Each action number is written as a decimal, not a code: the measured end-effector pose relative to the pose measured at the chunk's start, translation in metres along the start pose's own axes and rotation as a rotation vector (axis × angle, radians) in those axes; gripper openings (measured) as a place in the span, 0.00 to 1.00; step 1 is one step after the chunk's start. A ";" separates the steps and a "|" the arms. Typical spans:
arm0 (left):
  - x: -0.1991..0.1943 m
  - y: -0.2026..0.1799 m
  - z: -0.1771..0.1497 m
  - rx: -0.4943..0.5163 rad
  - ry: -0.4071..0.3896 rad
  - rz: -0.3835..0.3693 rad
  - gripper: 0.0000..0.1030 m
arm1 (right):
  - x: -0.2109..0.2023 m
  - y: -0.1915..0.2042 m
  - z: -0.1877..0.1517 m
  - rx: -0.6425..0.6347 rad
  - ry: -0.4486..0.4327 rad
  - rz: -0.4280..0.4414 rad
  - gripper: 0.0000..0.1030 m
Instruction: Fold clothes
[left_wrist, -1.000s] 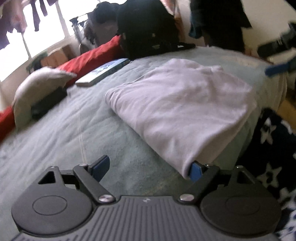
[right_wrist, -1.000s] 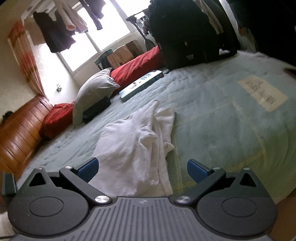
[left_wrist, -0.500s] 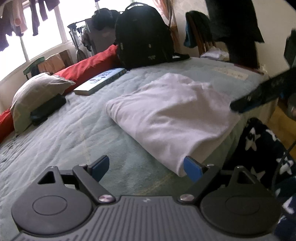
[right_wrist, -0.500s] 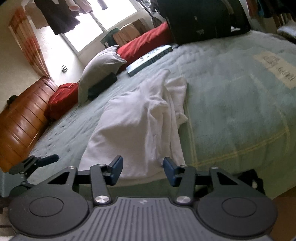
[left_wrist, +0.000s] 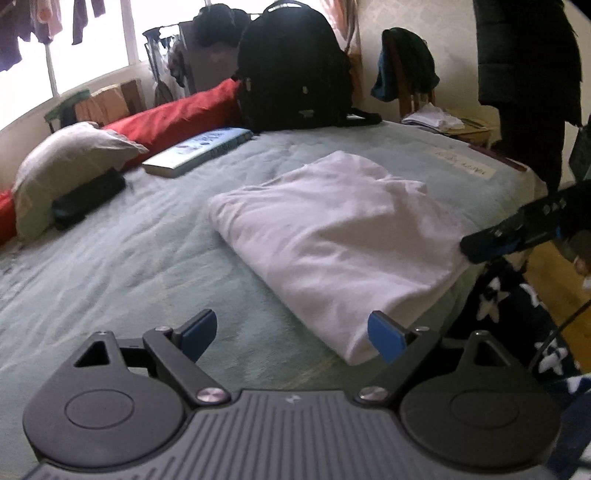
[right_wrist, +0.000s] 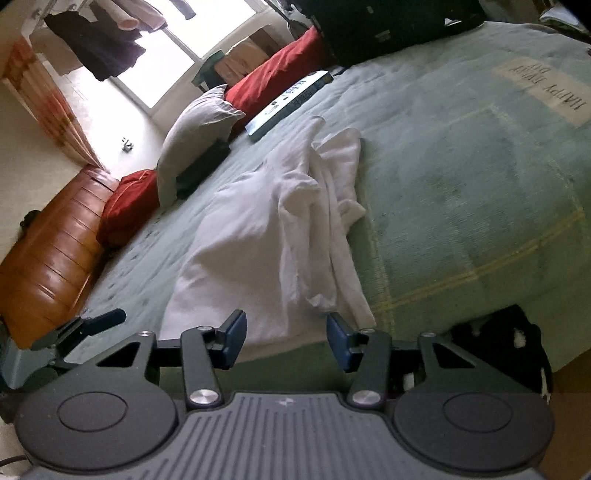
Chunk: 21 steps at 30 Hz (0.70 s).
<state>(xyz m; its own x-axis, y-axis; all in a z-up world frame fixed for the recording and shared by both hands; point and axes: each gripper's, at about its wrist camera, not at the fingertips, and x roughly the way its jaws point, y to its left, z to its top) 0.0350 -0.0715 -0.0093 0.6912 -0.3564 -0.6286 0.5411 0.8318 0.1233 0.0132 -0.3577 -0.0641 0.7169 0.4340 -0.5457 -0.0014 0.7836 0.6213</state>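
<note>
- pale green bedspread (left_wrist: 122, 266) covered the bed, with a grey pillow (left_wrist: 62, 166), a red bolster (left_wrist: 177, 116), a book (left_wrist: 199, 149) and a black backpack (left_wrist: 293, 66) along its far side.
- white garment (left_wrist: 340, 240) lay partly folded at the near edge, its loose sleeves rumpled in the right wrist view.
- left gripper (left_wrist: 293, 334) stood with jaws spread wide, its right pad beside the garment's near corner, nothing pinched.
- right gripper (right_wrist: 284, 341) hung at the hem with jaws half apart, clamping nothing.
</note>
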 end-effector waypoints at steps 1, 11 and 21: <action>0.001 -0.001 0.003 0.002 0.003 0.001 0.87 | 0.002 0.000 0.001 0.001 -0.002 0.005 0.53; 0.013 -0.006 0.006 -0.020 0.037 -0.014 0.87 | 0.011 -0.020 0.005 0.066 -0.047 0.101 0.50; 0.020 -0.011 0.012 -0.012 0.059 -0.008 0.88 | 0.015 -0.037 0.003 0.115 -0.075 0.124 0.16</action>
<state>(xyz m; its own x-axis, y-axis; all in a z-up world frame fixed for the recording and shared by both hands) 0.0488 -0.0936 -0.0140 0.6572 -0.3382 -0.6736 0.5409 0.8340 0.1090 0.0263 -0.3816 -0.0935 0.7664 0.4864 -0.4196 -0.0164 0.6678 0.7442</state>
